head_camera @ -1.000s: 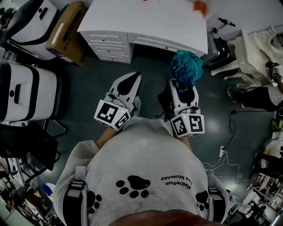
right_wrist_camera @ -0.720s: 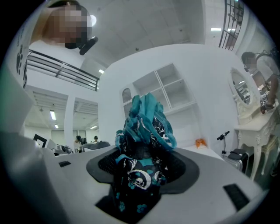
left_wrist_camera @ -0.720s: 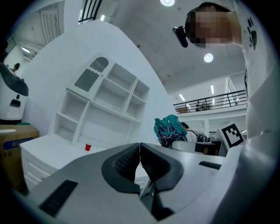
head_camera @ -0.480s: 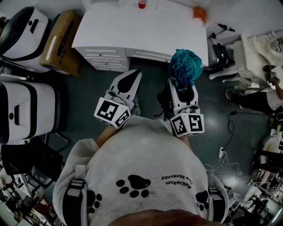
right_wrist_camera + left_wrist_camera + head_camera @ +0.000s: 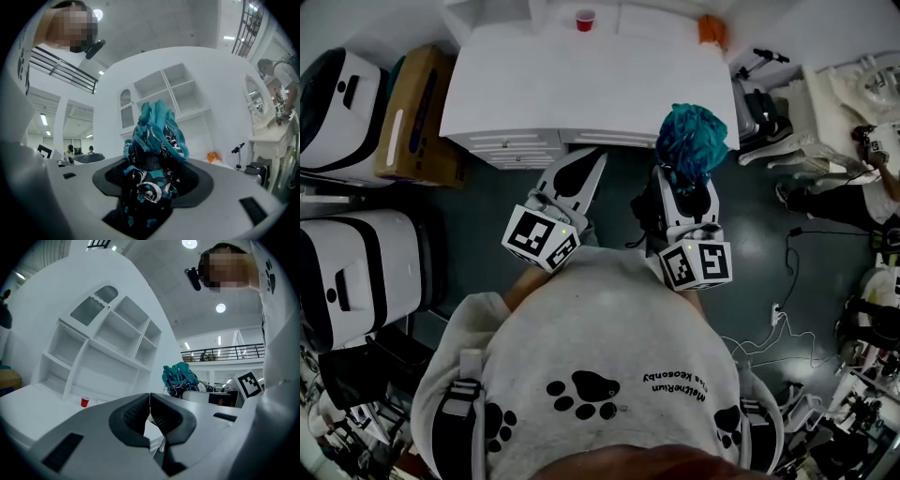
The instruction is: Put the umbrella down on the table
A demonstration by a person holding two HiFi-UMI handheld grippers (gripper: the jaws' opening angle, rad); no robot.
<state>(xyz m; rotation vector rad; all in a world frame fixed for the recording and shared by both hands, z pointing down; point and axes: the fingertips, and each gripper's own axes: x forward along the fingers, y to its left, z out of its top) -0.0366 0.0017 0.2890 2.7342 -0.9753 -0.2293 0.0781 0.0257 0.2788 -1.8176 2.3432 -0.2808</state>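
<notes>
A folded teal and black patterned umbrella [image 5: 692,141] sticks out ahead of my right gripper [image 5: 686,185], whose jaws are shut on it; in the right gripper view the umbrella [image 5: 152,154] fills the space between the pads. Its tip hangs over the near right corner of the white table [image 5: 581,80]. My left gripper [image 5: 578,174] is held beside it at the table's near edge, shut with nothing between its pads [image 5: 149,414]. The teal umbrella [image 5: 180,379] also shows to the right in the left gripper view.
A red cup [image 5: 584,19] and an orange object [image 5: 710,28] stand at the table's far side, below white shelves [image 5: 101,352]. Drawers [image 5: 511,148] front the table's left. White and black cases [image 5: 352,272] and a cardboard box [image 5: 412,117] sit left; chairs and cables lie right.
The table has come nearer: both grippers have moved forward towards it, so the umbrella's tip now overlaps its near right corner. Jaws unchanged.
</notes>
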